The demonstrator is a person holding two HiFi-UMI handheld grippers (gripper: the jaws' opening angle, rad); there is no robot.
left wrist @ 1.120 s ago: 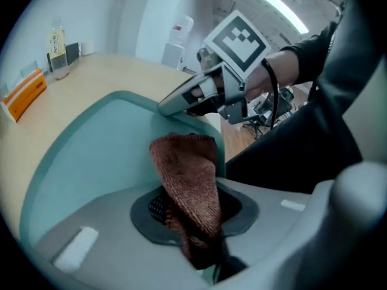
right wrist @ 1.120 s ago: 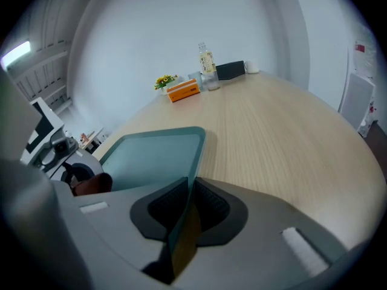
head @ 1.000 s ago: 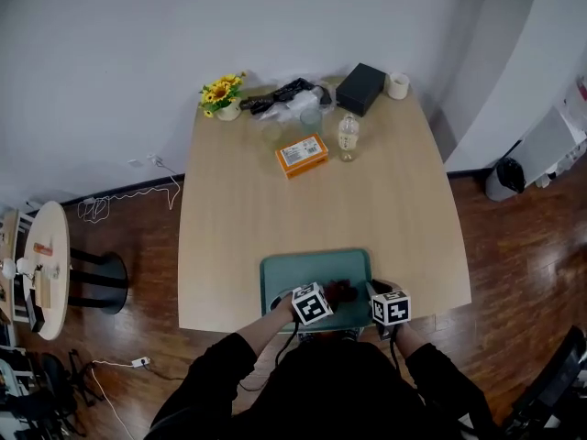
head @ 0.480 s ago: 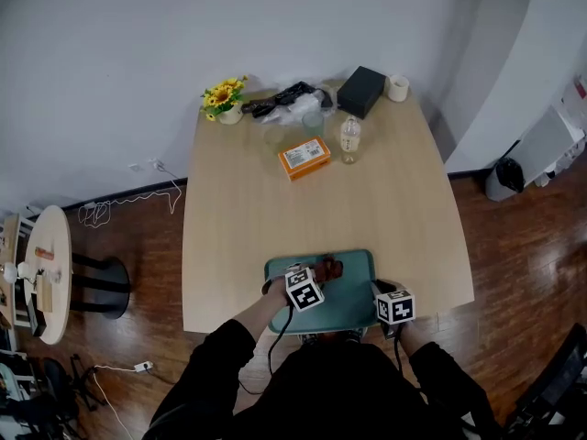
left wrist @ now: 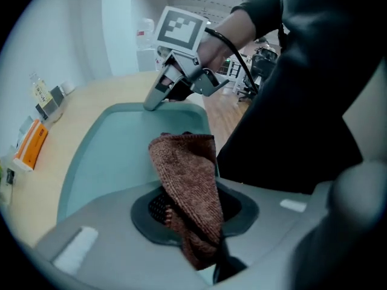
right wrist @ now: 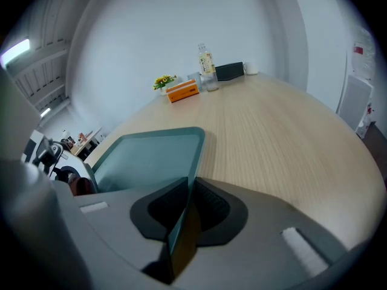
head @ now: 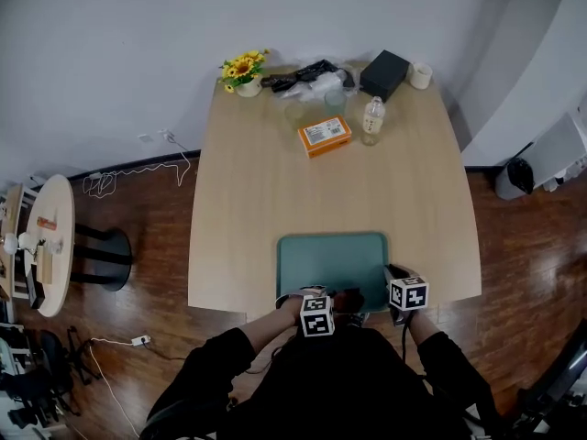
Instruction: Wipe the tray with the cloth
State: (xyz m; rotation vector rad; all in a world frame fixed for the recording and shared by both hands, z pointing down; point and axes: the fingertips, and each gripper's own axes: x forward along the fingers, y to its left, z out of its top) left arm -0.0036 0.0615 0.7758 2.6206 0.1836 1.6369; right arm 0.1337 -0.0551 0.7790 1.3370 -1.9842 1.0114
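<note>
1. Left gripper (head: 334, 304) clenches the cloth (left wrist: 188, 174) over the near edge of the tray (head: 330, 255), which sits at the tabletop's near edge.
2. Right gripper (right wrist: 181, 225) pinches the tray's near-right rim.
3. Mid-wipe, I judge; the next stroke needs the cloth pressed flat.

The tray (head: 330, 257) sits at the table's (head: 248, 218) near edge; box (head: 325, 137) and bottle (head: 371, 120) lie beyond.

Light wooden table (head: 266, 200), items set at both ends.
A teal tray (head: 330, 257) is laid at the near edge; an orange box (head: 324, 137), bottle (head: 371, 120), black box (head: 384, 73), white cup (head: 421, 74) and potted sunflowers (head: 244, 71) are grouped at the far edge.
</note>
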